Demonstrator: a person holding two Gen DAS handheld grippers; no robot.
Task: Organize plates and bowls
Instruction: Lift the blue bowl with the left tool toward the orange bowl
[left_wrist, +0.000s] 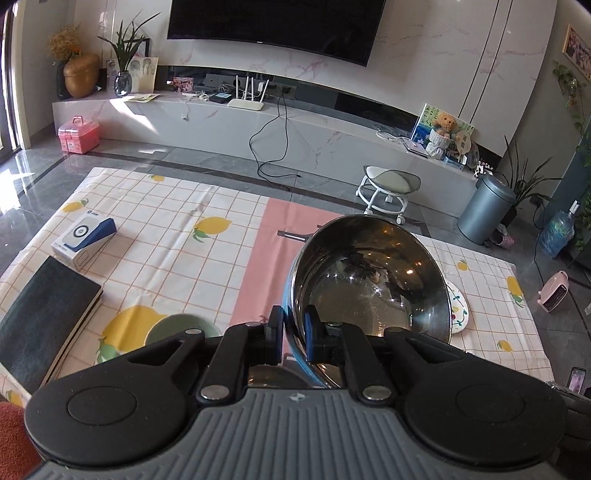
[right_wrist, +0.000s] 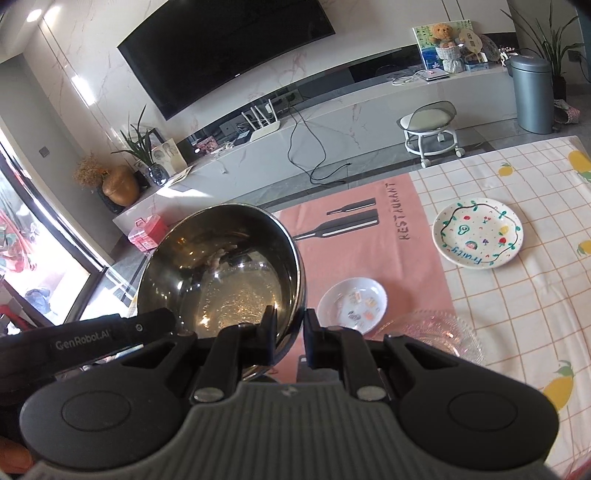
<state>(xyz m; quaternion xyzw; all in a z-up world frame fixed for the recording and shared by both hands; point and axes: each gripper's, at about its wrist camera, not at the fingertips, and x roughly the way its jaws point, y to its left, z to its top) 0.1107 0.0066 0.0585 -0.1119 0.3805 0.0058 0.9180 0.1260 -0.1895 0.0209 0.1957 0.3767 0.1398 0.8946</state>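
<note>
Lifted clear above the desk (right_wrist: 517, 295): steel bowl (left_wrist: 373, 273), rim pinched on opposite sides by left tongs (left_wrist: 293, 332) and right tongs (right_wrist: 290, 332), tilted, with painted plate (right_wrist: 477, 232) far right, glass bowl (right_wrist: 436, 332) near.

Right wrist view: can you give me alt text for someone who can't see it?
The right gripper is shut on the rim of a steel bowl, held above a pink placemat on a lemon-print tablecloth. To its right lie a small white dish, a painted fruit plate and a clear glass bowl.
</note>
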